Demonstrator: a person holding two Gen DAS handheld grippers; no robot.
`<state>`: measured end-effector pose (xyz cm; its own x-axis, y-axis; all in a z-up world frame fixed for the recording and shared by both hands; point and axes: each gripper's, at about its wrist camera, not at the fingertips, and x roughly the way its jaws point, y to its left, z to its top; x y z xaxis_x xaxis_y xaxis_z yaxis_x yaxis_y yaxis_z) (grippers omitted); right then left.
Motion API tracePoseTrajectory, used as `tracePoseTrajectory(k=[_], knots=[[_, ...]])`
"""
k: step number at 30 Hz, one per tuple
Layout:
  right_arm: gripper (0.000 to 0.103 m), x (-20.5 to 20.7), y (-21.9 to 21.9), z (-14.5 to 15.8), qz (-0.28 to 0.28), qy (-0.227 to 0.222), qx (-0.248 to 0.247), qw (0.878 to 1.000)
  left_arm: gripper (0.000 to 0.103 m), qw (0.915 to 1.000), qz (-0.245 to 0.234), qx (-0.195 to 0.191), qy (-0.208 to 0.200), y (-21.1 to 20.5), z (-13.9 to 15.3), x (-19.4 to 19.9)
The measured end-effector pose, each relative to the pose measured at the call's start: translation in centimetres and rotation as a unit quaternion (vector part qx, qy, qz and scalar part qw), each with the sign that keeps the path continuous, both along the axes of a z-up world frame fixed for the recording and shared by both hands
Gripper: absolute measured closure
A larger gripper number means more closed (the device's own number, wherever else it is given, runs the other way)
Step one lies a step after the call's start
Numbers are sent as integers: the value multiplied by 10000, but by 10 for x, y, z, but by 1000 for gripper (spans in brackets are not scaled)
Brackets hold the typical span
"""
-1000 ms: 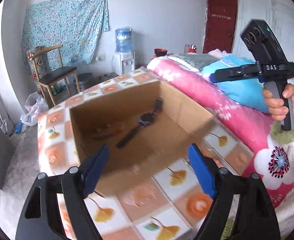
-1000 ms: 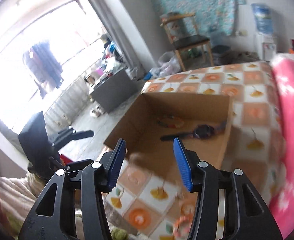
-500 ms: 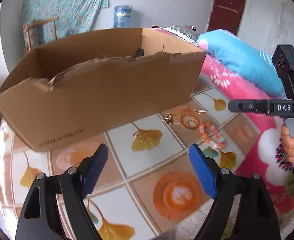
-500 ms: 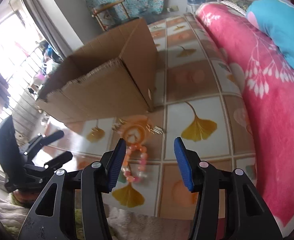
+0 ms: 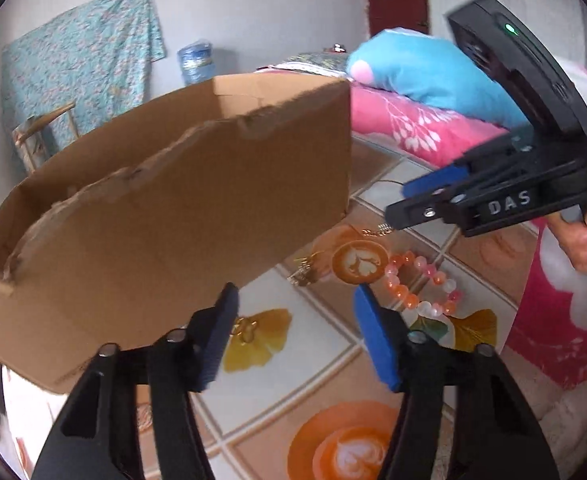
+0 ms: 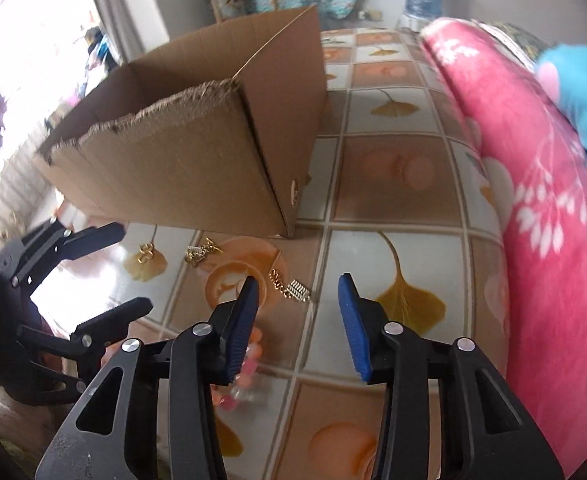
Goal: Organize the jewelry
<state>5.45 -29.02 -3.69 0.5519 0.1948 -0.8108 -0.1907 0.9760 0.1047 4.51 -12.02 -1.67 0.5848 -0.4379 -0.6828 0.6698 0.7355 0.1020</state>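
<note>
Jewelry lies scattered on the patterned tablecloth (image 5: 325,364) of the bench, just in front of the cardboard box (image 5: 165,216). A bead bracelet (image 5: 421,284) of orange, pink and white beads rests on the cloth between the two tools, close to the printed coffee-cup motif. Beside it, toward the box, sits a small gold earring (image 5: 303,274), and a gold ring-like piece (image 5: 245,326) lies on a yellow leaf print near the box's front wall. A thin gold chain (image 6: 279,280) with a small spiral clasp sits a little apart, toward the box's near corner.

The left tongs (image 5: 293,336) hang over the cloth with their blue pads apart; their jaws have just been closing, and nothing is pressed between them, the gold ring-like piece sitting just by the left pad. The right tongs (image 6: 299,320) are likewise released, their jaws having just been closing too, with only bare cloth showing in the gap and the gold chain just ahead of the left pad. From the right tool's camera the bracelet (image 6: 245,360) is partly hidden behind the left finger. A hand (image 5: 585,232) grips the right tool's handle.

The box has a ragged, torn top edge. A pink flowered quilt (image 6: 553,208) is bunched along the bench's far side, with a blue pillow (image 5: 425,72) on it.
</note>
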Motion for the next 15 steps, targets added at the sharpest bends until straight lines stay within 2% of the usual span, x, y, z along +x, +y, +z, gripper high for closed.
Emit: tracePoseTrajectory(k=[2,7,9,15], knots=[[70,4,2,-3,138,64,-184,9997,61,9999,-89,-22,86,-4,-3,5],[82,6,6,-8,390,146,-457,9981,74,9996,-162,-33,214,-14,-7,18],[95,5,7,-8,450,152,-444,9979,79,9995,-206,-3,229,-20,-8,22],[97,-2,1,-10,295,121,-192,9993,93,9982,-268,417,328,-38,-18,25]])
